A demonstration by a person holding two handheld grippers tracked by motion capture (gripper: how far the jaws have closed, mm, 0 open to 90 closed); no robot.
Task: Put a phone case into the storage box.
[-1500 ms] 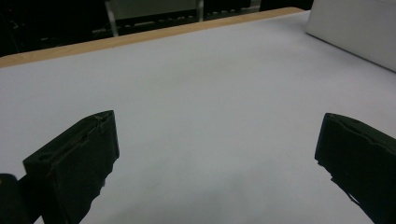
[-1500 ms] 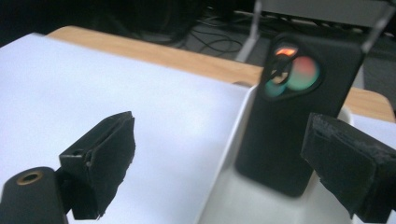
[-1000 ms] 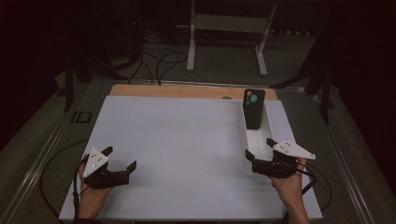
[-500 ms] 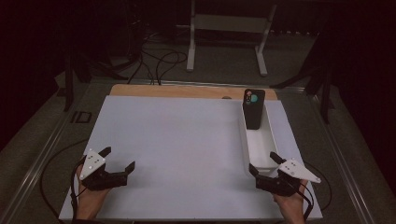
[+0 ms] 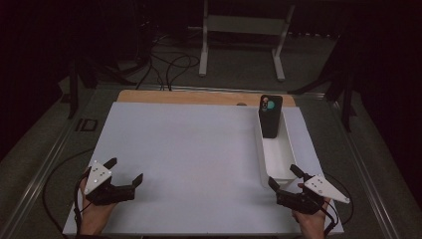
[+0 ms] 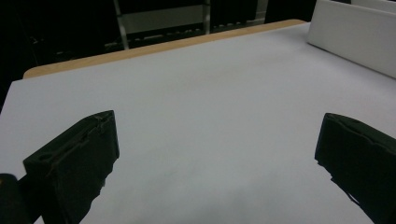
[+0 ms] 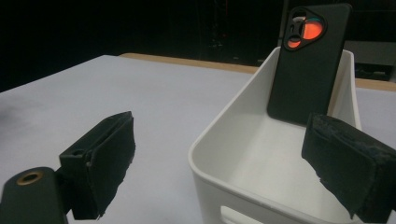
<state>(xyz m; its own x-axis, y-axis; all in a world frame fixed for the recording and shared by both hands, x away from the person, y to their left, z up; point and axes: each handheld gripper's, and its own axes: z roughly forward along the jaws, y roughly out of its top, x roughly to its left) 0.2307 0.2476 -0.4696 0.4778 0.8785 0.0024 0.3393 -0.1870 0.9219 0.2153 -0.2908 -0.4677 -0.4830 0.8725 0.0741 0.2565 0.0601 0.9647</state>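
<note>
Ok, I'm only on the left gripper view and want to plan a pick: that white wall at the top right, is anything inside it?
Observer: It is a white bin. A black phone case stands upright at its far end, against the far wall.
Operator: Where is the other claw?
Observer: The right claw is at the bin's near end, jaws wide open, holding nothing.
Operator: Anything else in the bin?
Observer: No. In the right gripper view, its floor in front of the case is bare.
</note>
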